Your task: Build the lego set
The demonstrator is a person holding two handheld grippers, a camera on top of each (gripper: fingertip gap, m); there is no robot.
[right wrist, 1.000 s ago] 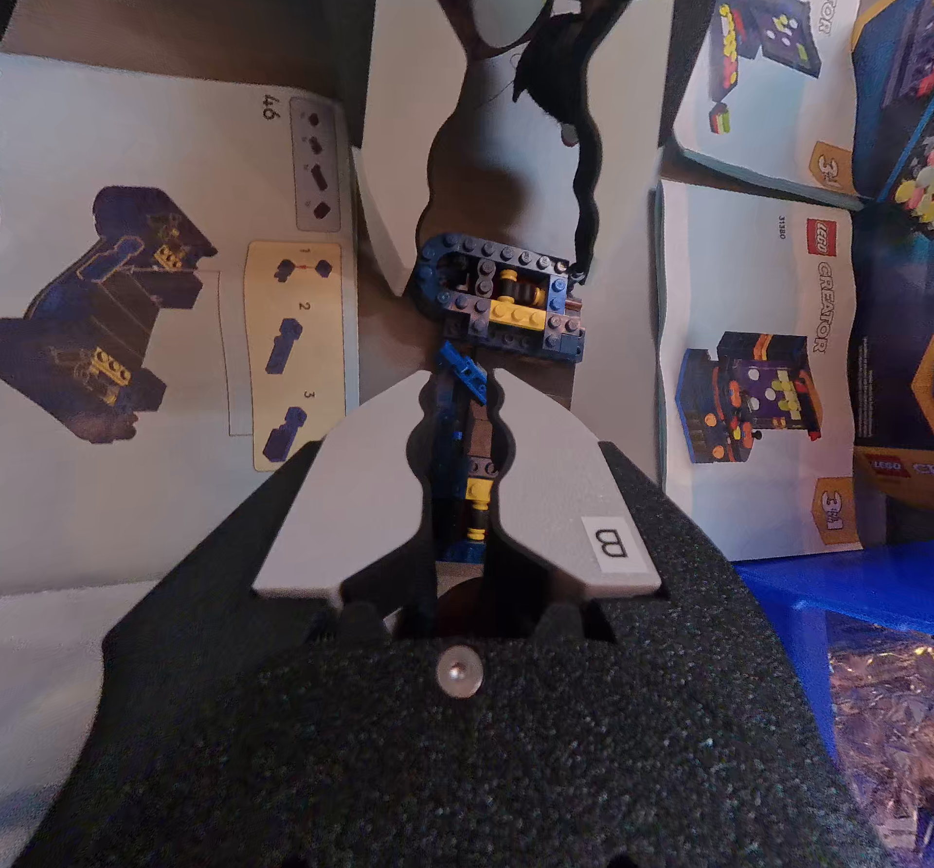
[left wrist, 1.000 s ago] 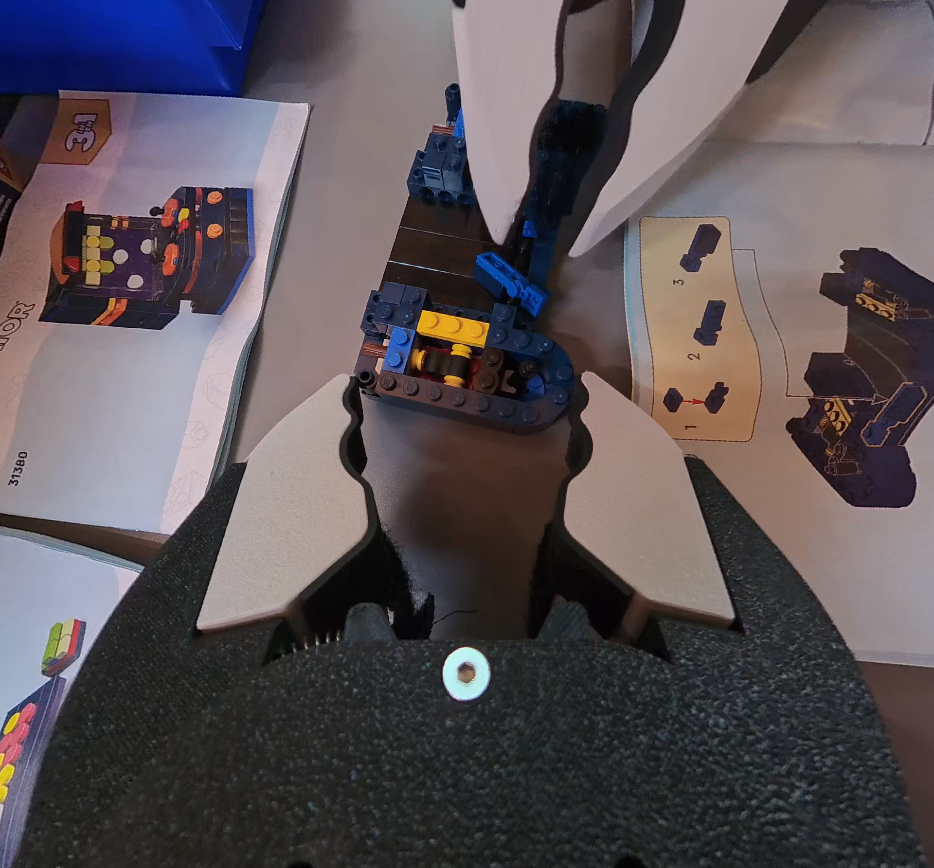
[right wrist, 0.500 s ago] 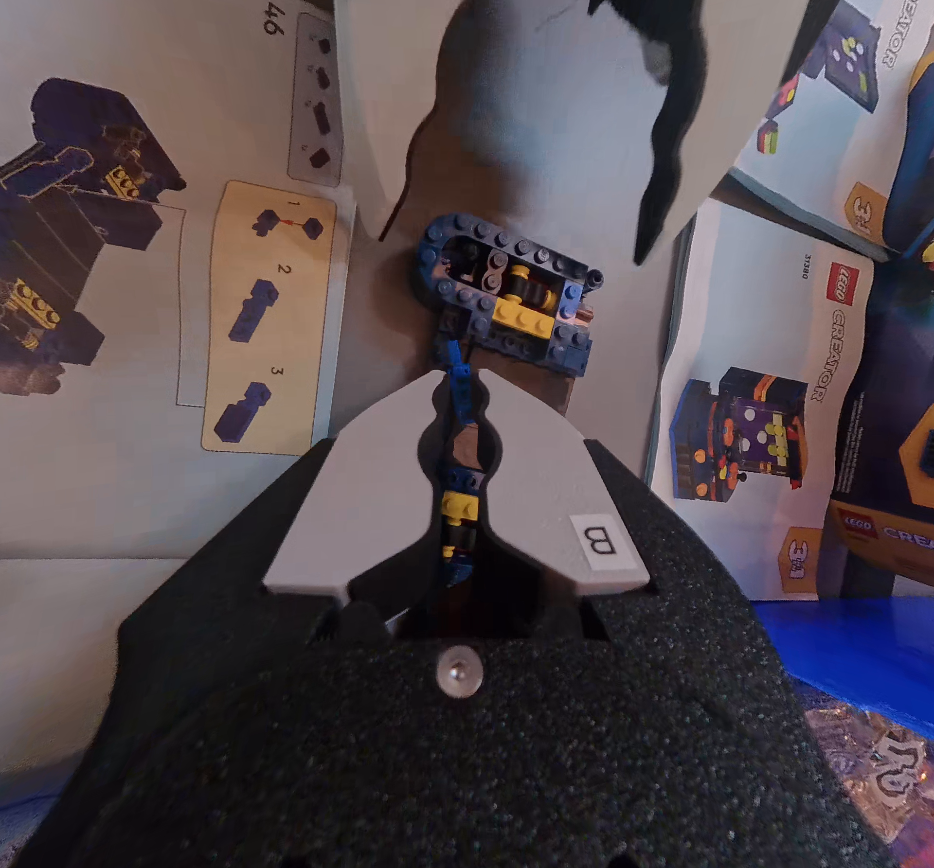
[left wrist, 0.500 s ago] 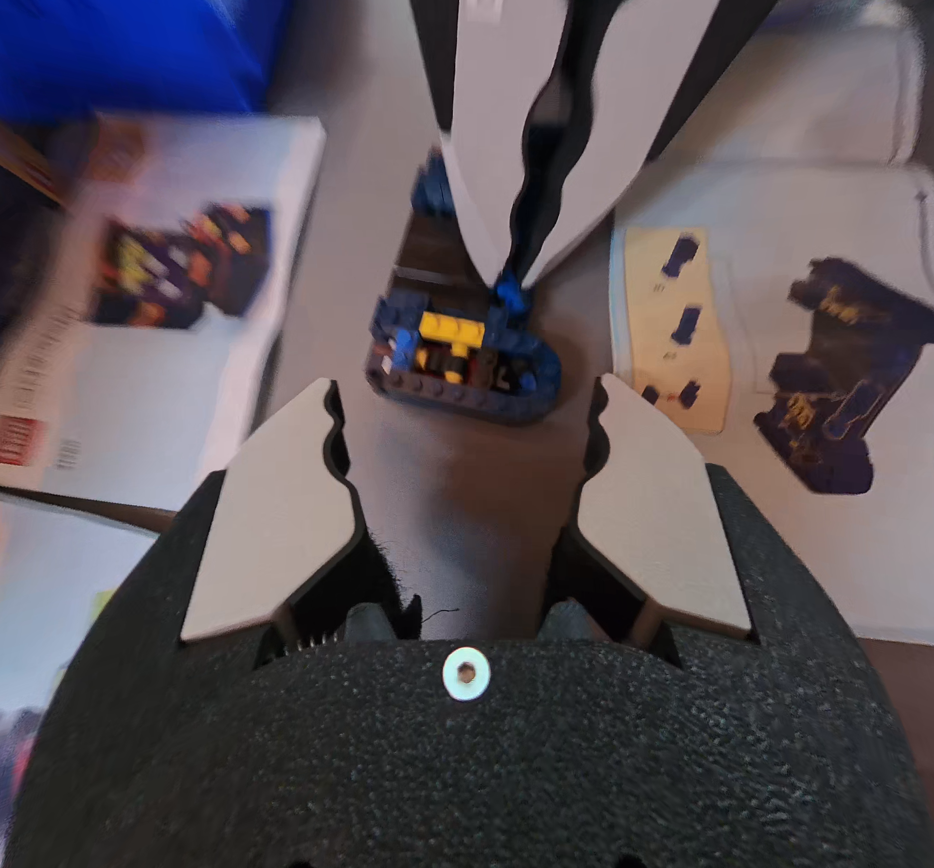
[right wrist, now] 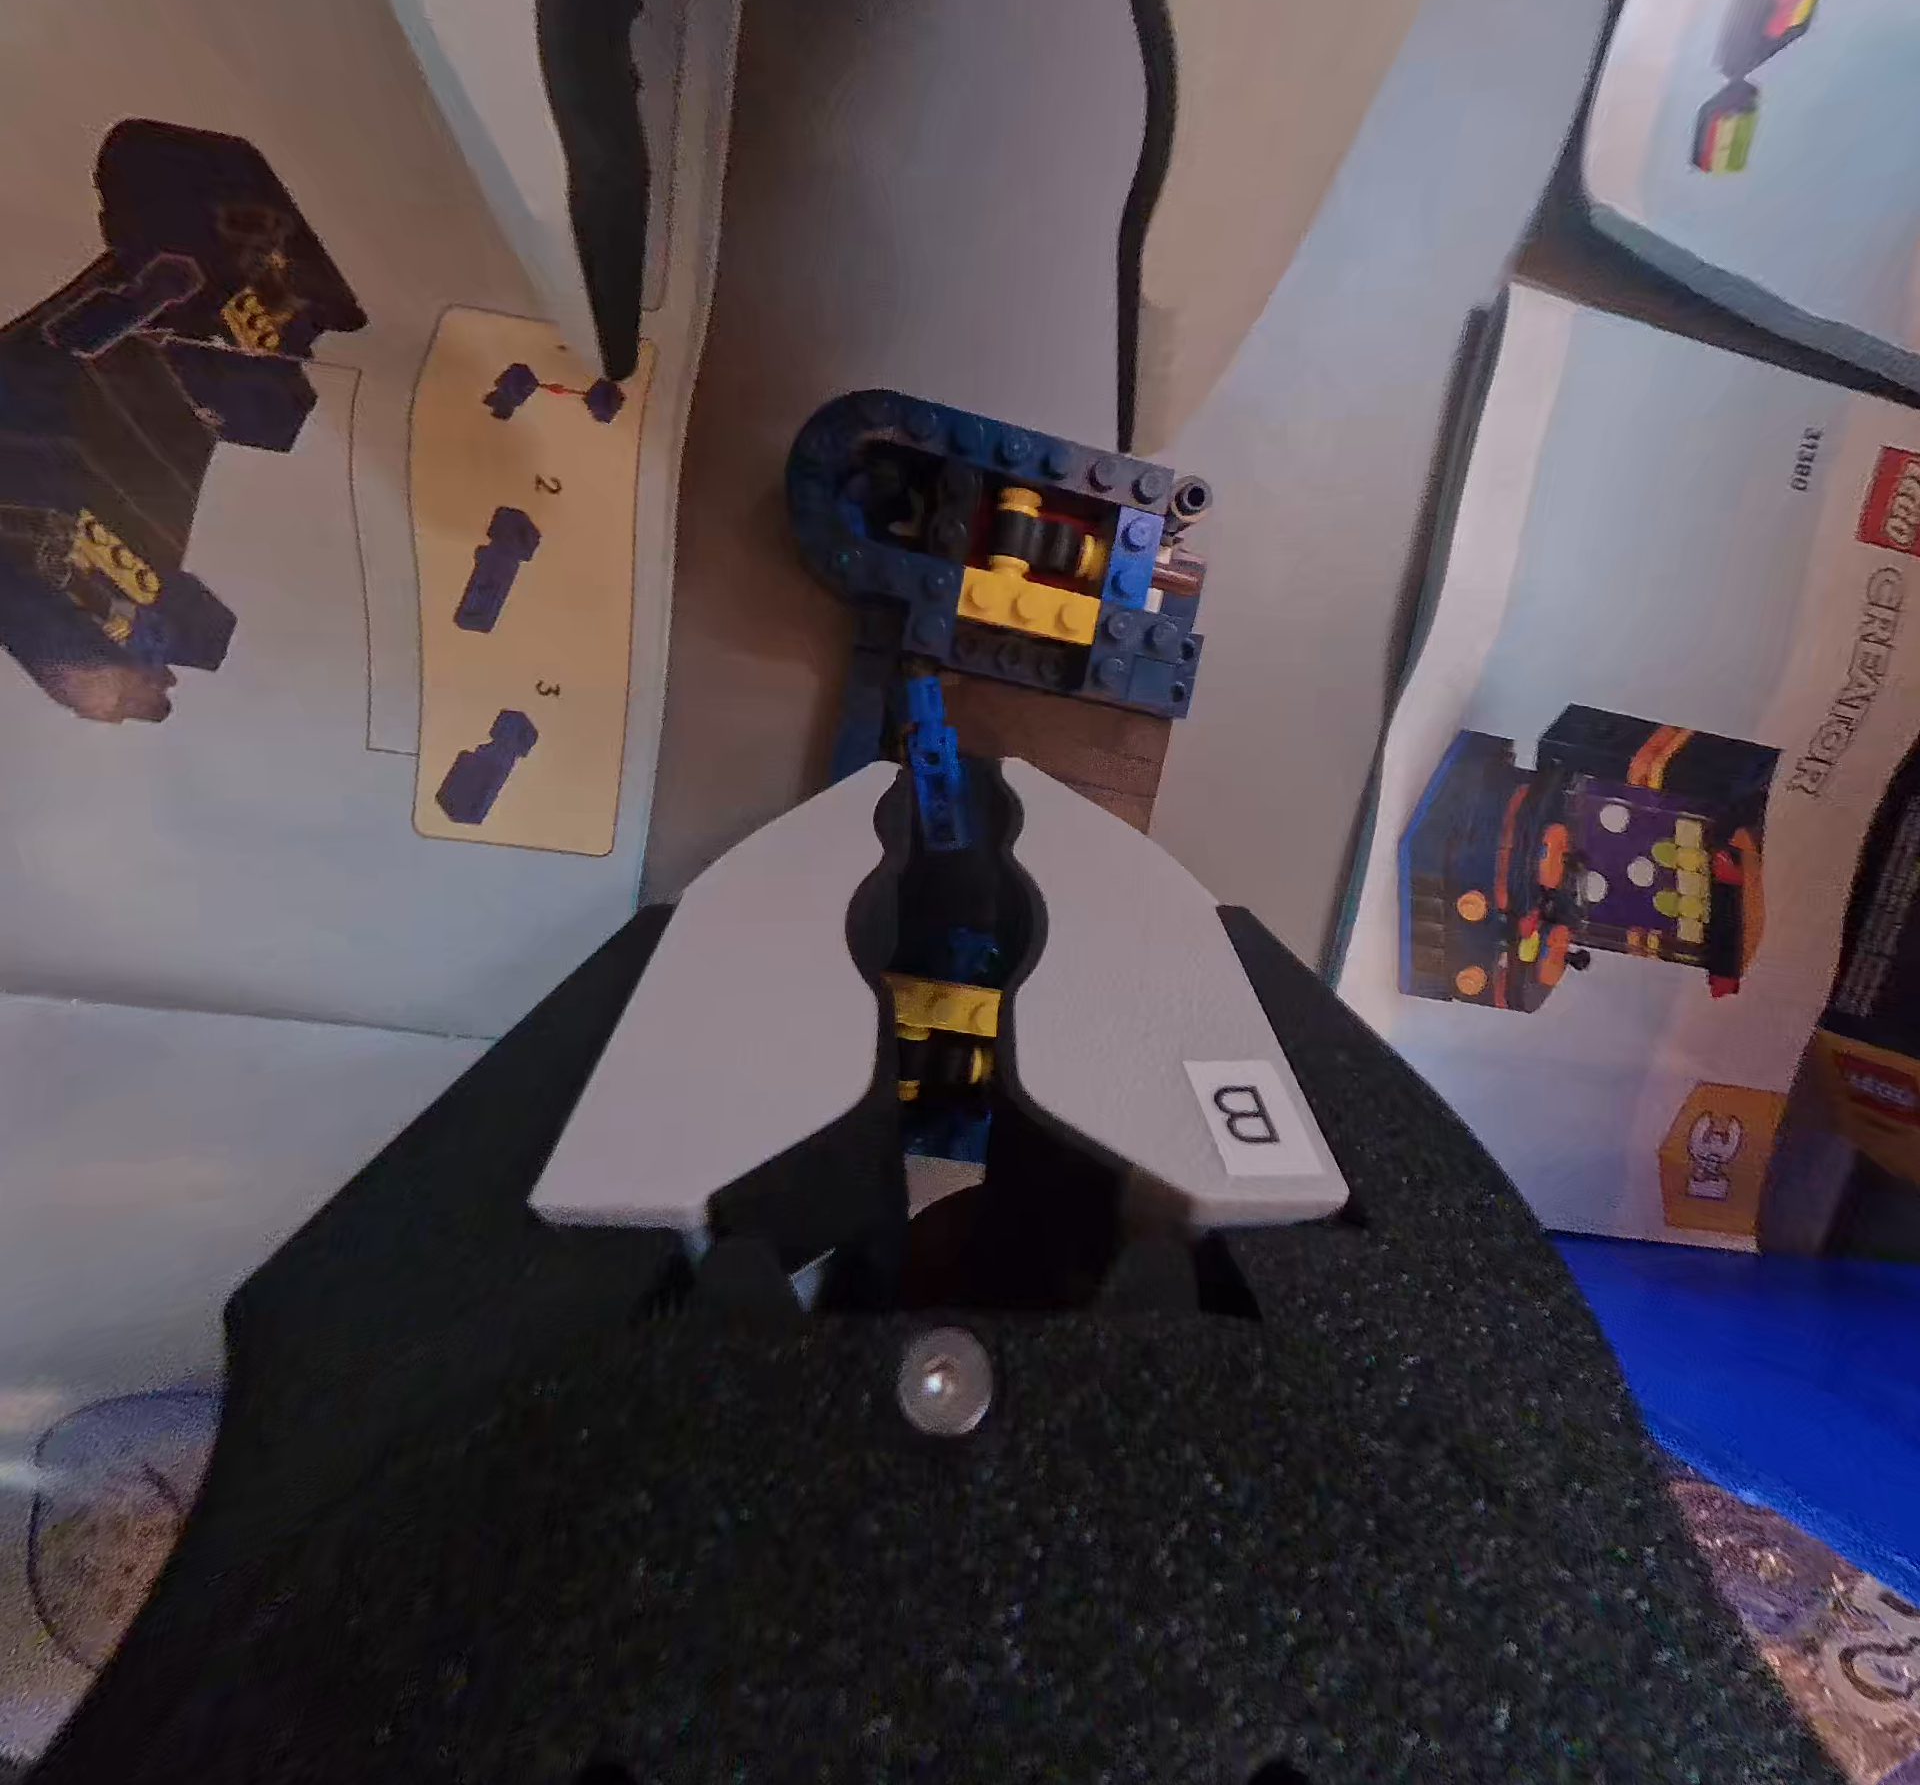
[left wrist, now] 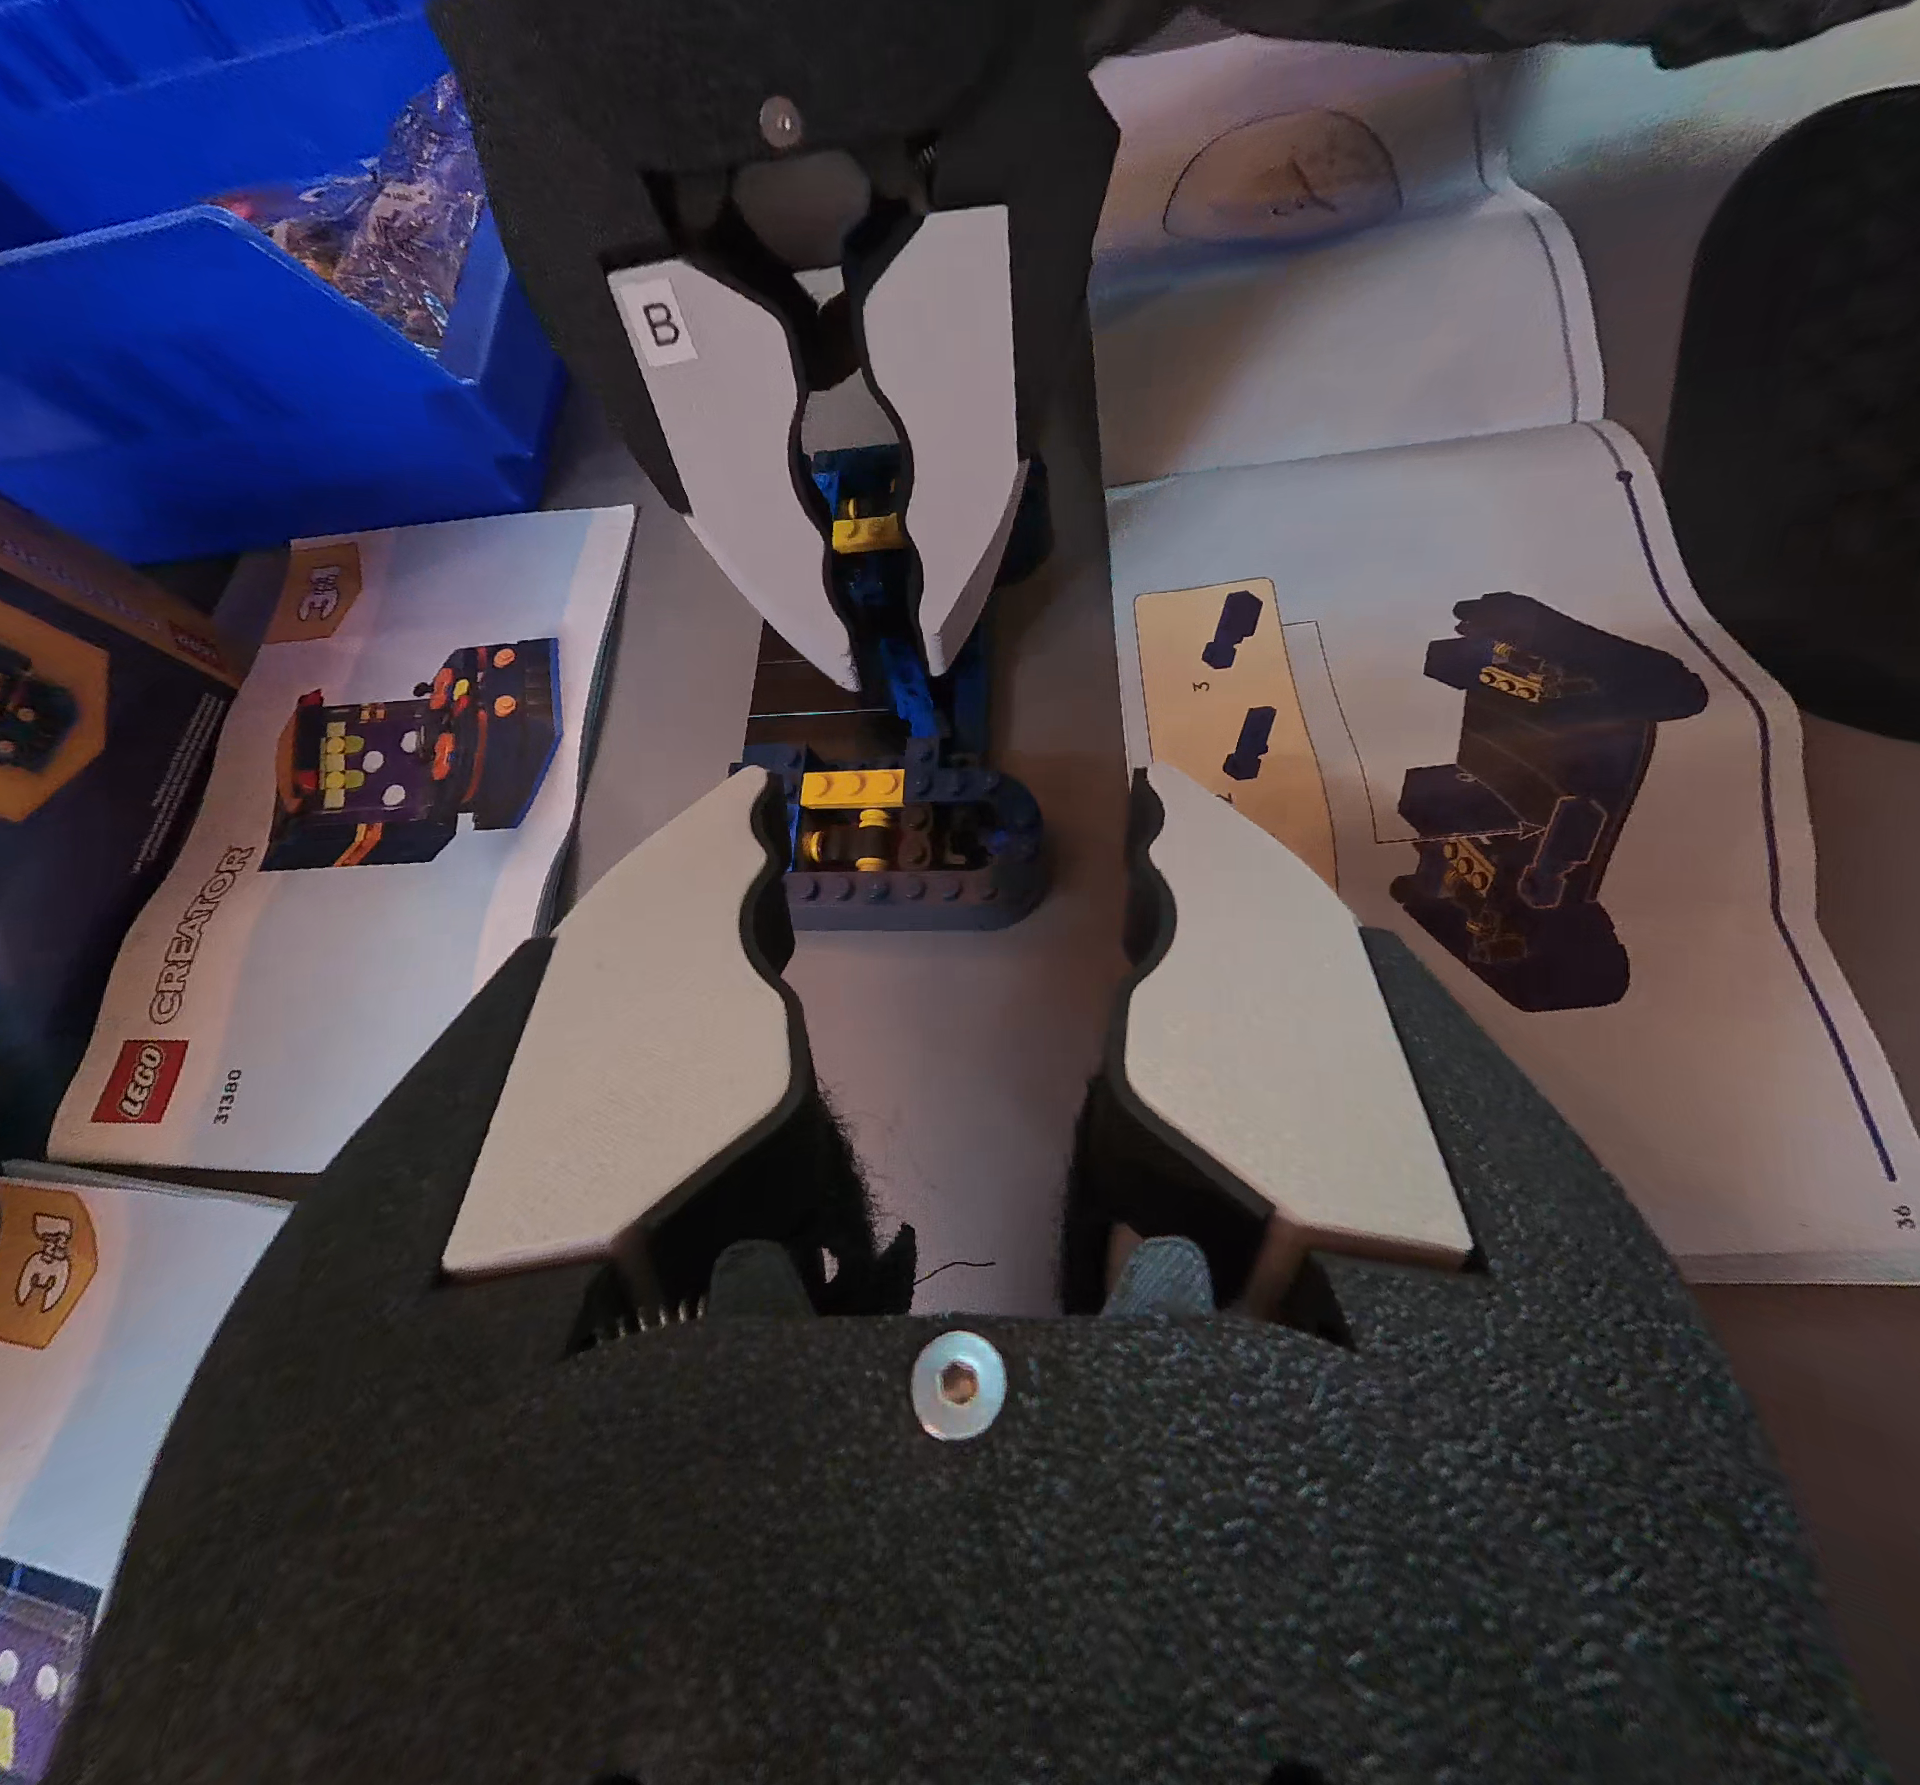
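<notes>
- Between two paper booklets on the table [left wrist: 935, 1039] sits a brick model [left wrist: 914, 852], dark blue with yellow and black parts, on a brown base.
- We see our left gripper [left wrist: 951, 826] with its jaws wide apart; the left fingertip [left wrist: 717, 831] is at the near left corner of the model, the right fingertip stands clear of it, so nothing is clamped.
- We see our right gripper [right wrist: 940, 800] nearly closed on a small blue piece [right wrist: 935, 779], held at an angle above the brown base, its far end close to the dark blue wall of the model.
- We also see the right gripper's fingers from the other side, pinching that blue piece [left wrist: 899, 686] just behind the model.
- We note an open instruction booklet [left wrist: 1455, 800] lying right of the model, showing dark blue building steps.
- We note a closed booklet [left wrist: 343, 904] left of the model, with a colourful build pictured on its cover.
- We see a blue bin [left wrist: 208, 333] at the far left, holding clear plastic bags.
</notes>
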